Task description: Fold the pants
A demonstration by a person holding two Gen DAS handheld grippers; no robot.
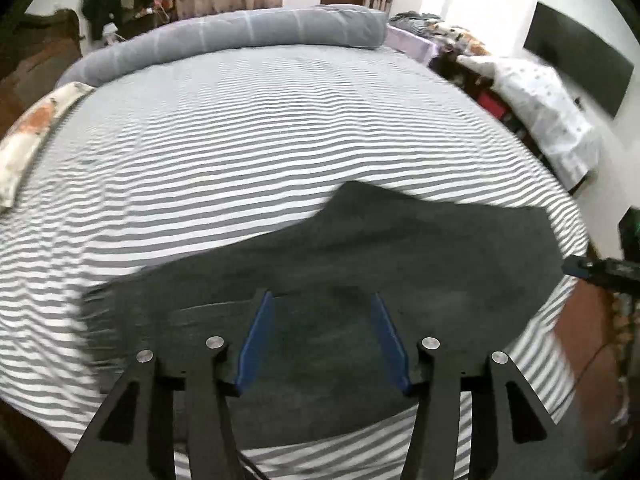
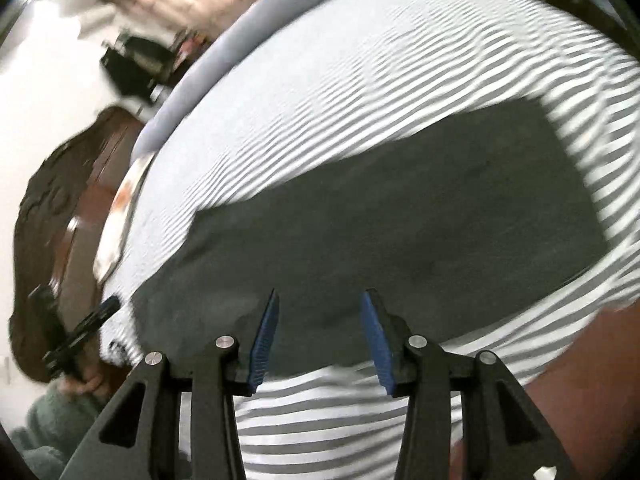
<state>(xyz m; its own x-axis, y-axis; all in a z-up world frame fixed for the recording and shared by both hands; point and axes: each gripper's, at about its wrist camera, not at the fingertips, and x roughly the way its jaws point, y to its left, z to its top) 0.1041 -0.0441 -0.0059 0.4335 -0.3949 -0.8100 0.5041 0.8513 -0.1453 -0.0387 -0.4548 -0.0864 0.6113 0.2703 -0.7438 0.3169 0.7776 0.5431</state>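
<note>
Pants: as they lie now, the dark grey pants (image 1: 400, 248) are spread flat near the front edge of the bed, looking like one compact slab; I judge at least one fold is already in, though blur hides the seams.
Left hand-held gripper: the left hand-held gripper (image 1: 324, 340) hangs above the near part of the cloth, its blue pads (image 1: 256, 344) apart with nothing between them.
Right hand-held gripper: the right hand-held gripper (image 2: 320, 340) is likewise above the cloth's near edge, pads spread and empty.
Bed: the striped sheet (image 1: 240, 140) lies smooth around the pants; a long grey bolster (image 1: 240, 32) runs along the far side, well apart from them.
Room: a floral pillow (image 1: 28, 140) sits at the left edge, cluttered furniture at the right.
Risk: released cloth may spring open or slump if the layers were not laid squarely.
Risk: a low pad catching the top layer would drag the fold askew.
Risk: so near the bed's edge, a tug toward the person could slide the pants off.
</note>
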